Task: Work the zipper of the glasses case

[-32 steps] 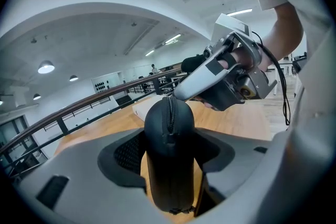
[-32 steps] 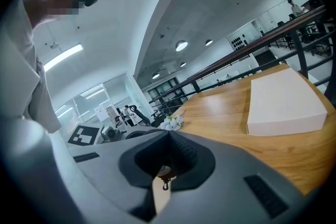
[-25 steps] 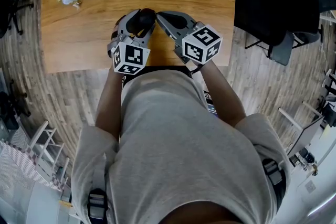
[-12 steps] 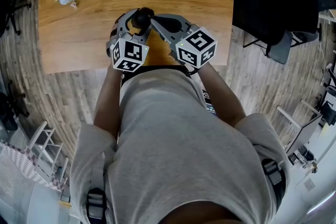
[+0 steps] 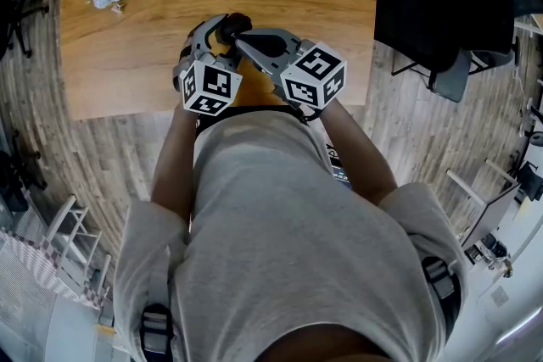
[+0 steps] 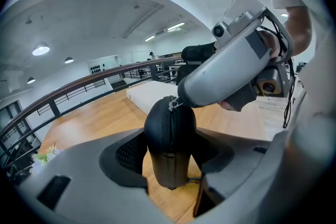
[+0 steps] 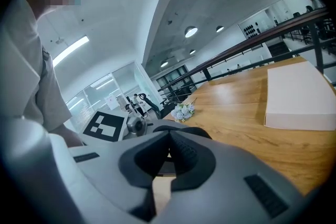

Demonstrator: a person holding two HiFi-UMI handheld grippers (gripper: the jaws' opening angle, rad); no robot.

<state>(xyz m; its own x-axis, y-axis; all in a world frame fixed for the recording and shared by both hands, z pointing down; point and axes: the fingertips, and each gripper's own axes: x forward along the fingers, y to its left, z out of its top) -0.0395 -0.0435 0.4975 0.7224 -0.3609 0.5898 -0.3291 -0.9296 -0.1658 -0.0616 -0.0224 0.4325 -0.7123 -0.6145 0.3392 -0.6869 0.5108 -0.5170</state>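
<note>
Left tongs [image 6: 169, 157] around glasses case [image 6: 169, 126]

Left gripper [image 5: 222, 31]: tilted down, jaws clamped on glasses case [image 6: 169, 139]. Right gripper [image 5: 244, 40]: jaws together, pinching zipper pull [image 6: 172, 105].

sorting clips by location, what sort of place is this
Probably an open-plan office or lab on an upper floor: a wooden table beside a railing, round ceiling lights under a high ceiling, and black chairs nearby.
</note>
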